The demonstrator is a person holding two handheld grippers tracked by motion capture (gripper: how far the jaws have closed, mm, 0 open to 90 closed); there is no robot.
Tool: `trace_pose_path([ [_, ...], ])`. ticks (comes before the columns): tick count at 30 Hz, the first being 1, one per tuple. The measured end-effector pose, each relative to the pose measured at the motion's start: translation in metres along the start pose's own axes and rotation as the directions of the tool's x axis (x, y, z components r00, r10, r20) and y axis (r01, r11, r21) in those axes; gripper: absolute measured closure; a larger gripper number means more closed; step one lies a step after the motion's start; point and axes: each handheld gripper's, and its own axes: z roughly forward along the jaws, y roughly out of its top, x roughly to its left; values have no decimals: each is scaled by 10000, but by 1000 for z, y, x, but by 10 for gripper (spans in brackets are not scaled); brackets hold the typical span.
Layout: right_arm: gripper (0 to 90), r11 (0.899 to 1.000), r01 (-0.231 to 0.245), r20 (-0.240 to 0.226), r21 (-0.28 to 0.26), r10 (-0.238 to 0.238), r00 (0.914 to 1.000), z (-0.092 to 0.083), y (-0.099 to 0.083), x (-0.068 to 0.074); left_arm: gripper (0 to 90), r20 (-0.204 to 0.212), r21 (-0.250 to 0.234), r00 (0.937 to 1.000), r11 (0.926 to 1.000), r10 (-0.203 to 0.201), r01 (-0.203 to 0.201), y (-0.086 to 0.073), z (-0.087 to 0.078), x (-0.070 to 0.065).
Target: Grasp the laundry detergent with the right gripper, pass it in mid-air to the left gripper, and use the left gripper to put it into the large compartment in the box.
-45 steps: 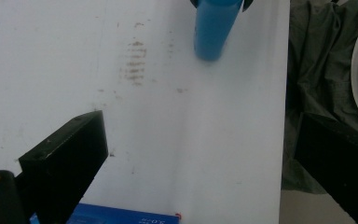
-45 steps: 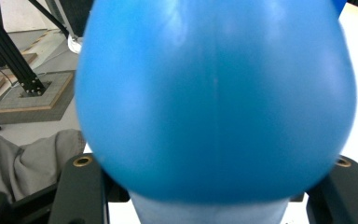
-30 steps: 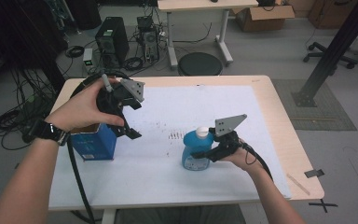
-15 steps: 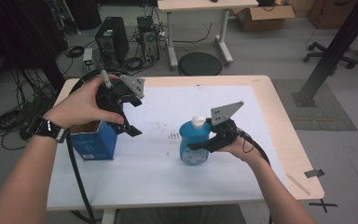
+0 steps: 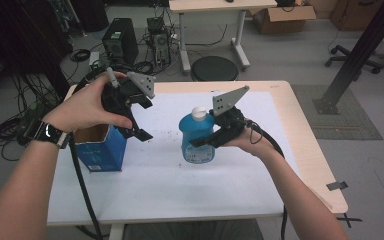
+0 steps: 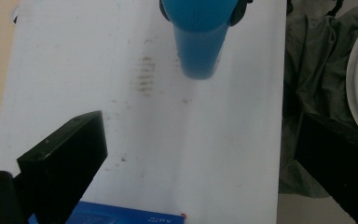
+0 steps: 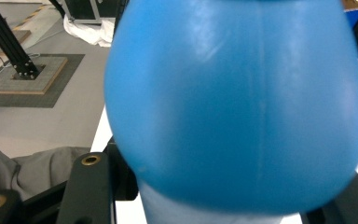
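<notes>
A white-topped table [image 5: 180,200] stands among cables and computer cases. The right gripper [image 5: 219,136] clamps a blue bottle [image 5: 196,137], held off the tabletop. To its left, the left gripper [image 5: 139,120] hangs with jaws spread wide, empty, by an open blue box [image 5: 100,150].

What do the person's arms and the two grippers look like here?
Both forearms are bare, without sleeves; the left wrist wears a dark watch. The left gripper and right gripper are black, blocky and two-jawed, each topped by a grey three-cornered plate dotted with small holes. A thick black cable trails from each.

Left gripper [image 5: 139,116] raised, jaws apart, right gripper [image 5: 211,137] clamped, lifted.
</notes>
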Motion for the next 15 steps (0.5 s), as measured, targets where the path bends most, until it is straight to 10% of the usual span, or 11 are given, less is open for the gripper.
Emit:
trace_pose_path([
  [15, 422, 9979, 468, -333, 458, -453, 9984, 24, 36, 2, 36, 82, -148, 10000, 9999, -16, 17, 13, -6, -1],
])
